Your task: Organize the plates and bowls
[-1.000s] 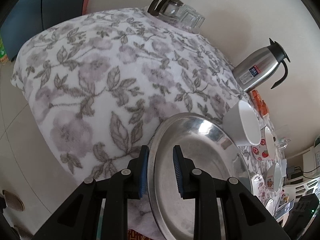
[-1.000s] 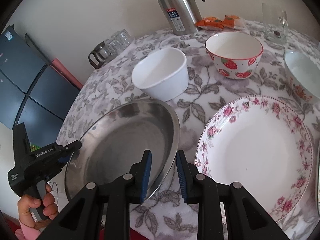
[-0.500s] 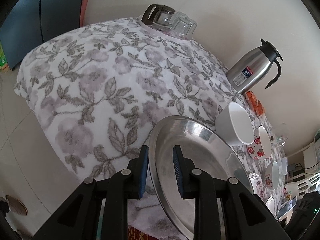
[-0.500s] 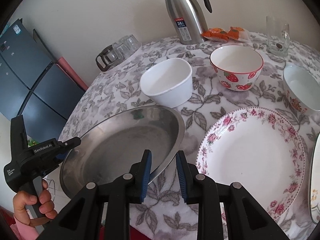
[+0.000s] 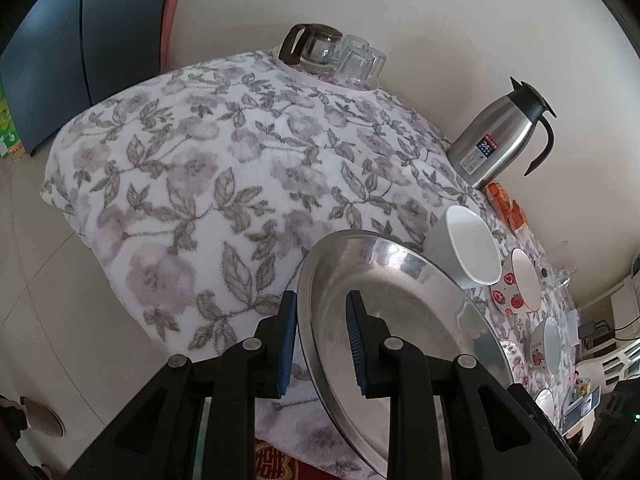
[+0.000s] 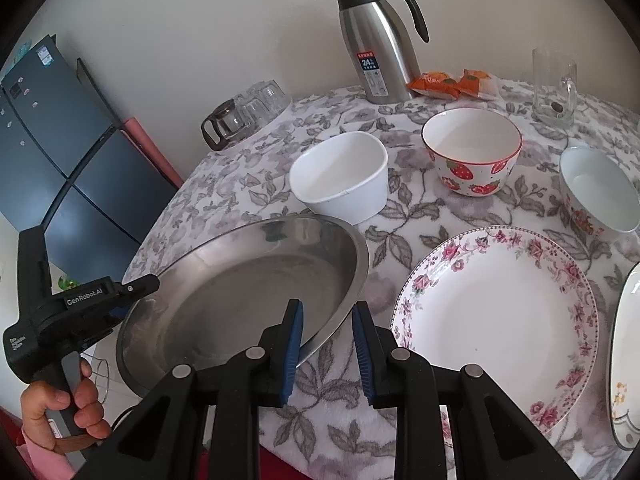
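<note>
Fingers (image 6: 298,340) of both grippers clamp the steel plate's (image 6: 248,280) rims; floral plate (image 6: 500,312), bowls (image 6: 472,152) lie unstacked on the worktop (image 5: 240,184).

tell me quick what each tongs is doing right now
Left tongs: shut on the steel plate rim.
Right tongs: shut on the same plate's opposite rim.

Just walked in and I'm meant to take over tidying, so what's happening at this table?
A person is holding the steel plate by its rim with two handheld grippers: the left gripper grips one edge and the right gripper the opposite edge. It sits tilted, clear of the flowered tablecloth. The white bowl, strawberry bowl and floral plate rest on the cloth, not stacked.
</note>
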Demonstrator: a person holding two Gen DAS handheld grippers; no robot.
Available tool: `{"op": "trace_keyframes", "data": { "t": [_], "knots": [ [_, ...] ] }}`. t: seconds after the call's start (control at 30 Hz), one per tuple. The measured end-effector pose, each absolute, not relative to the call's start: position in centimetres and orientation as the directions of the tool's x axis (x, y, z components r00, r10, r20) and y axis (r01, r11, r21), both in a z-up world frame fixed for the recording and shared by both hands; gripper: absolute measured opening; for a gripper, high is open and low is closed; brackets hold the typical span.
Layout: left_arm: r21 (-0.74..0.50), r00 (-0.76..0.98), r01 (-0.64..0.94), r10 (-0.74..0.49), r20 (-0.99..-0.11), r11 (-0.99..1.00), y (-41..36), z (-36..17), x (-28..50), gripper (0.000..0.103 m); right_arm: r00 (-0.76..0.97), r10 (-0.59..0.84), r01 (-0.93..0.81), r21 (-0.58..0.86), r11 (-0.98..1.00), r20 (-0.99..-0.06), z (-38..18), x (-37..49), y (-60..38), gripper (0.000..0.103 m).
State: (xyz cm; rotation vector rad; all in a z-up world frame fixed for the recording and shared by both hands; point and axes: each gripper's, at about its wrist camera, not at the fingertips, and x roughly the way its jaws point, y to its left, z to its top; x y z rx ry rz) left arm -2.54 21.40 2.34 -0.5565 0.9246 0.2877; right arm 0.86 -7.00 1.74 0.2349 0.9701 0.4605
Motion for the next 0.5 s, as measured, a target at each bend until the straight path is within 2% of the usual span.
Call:
{"op": "trace_keyframes", "data": {
  "t": [0.5],
  "knots": [
    [-0.292, 0.653, -0.407, 0.053, -0.756, 0.866, 18.9, 7.3, -5.2, 0.026, 0.538, 0.493, -0.288, 0.401, 0.870, -0.684, 4.0, -1.1, -8.6, 0.027]
  ]
}}
